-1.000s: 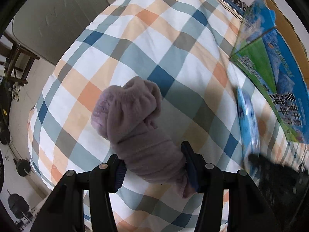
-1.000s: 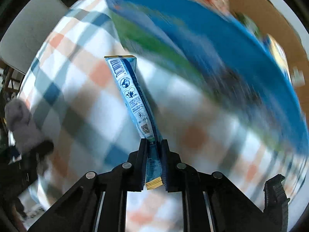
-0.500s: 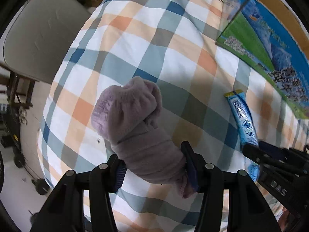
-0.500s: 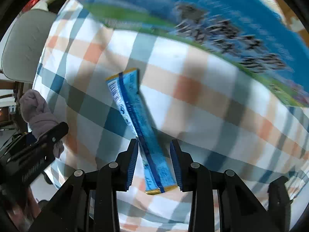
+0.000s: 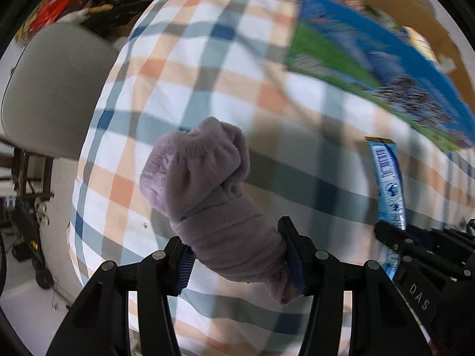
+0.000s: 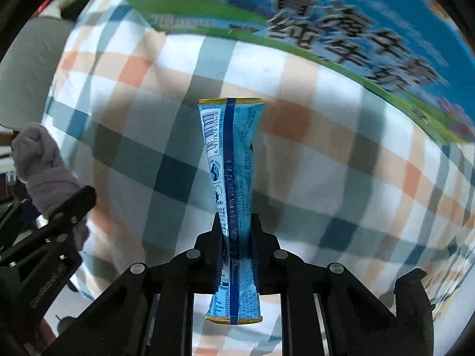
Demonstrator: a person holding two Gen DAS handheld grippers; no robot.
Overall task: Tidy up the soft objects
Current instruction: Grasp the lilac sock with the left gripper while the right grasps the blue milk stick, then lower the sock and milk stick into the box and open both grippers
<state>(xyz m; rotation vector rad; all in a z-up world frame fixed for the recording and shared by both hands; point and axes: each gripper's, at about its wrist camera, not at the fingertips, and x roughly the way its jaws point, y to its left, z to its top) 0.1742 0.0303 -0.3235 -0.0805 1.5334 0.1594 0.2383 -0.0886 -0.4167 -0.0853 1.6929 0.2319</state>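
Note:
My left gripper (image 5: 236,255) is shut on a rolled mauve fleece sock (image 5: 207,190) and holds it above the checked cloth (image 5: 207,68). My right gripper (image 6: 236,234) is shut on a long blue snack packet (image 6: 231,160), pinched near its lower end, barcode side up. The packet (image 5: 389,184) also shows at the right of the left wrist view, with the right gripper's black body below it. The sock (image 6: 41,166) and the left gripper show at the left edge of the right wrist view.
A blue and green printed cardboard box (image 6: 341,26) lies on the cloth at the far right, its open brown inside (image 5: 386,3) holding small items. A grey chair seat (image 5: 50,89) stands past the cloth's left edge. Clutter lies on the floor beyond.
My right gripper was shut on the packet, opened around it half a second ago, and is now shut on it again. The left gripper kept its hold on the sock and shifted view toward the box.

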